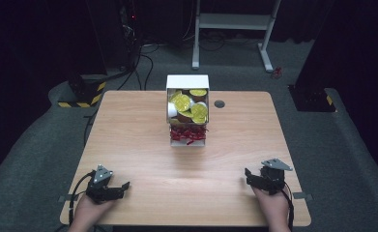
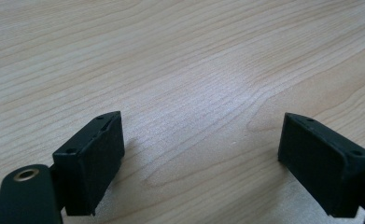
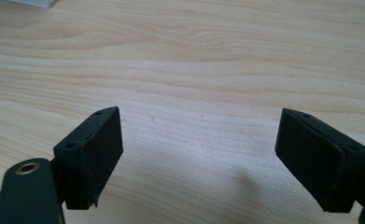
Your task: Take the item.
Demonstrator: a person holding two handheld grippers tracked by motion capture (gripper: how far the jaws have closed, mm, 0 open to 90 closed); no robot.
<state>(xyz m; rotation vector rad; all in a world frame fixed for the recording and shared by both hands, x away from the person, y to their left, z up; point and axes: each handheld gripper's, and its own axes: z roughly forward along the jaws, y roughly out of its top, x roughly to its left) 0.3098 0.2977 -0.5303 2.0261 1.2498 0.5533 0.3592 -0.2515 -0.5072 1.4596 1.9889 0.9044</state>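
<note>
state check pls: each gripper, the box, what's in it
left gripper: open, jaws wide apart, nothing between them, at the near left of the table.
right gripper: open, empty, at the near right.
white box: lid up, standing at the far middle of the table, untouched.
yellow-lidded cups: piled in the box's far part, some tilted.
red paper shred: loose in the box's near end.

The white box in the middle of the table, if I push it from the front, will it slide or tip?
The white box looks like thin card, so probably light and apt to slide. Its cups sit heaped and loose; a sharp shove might shift them.
</note>
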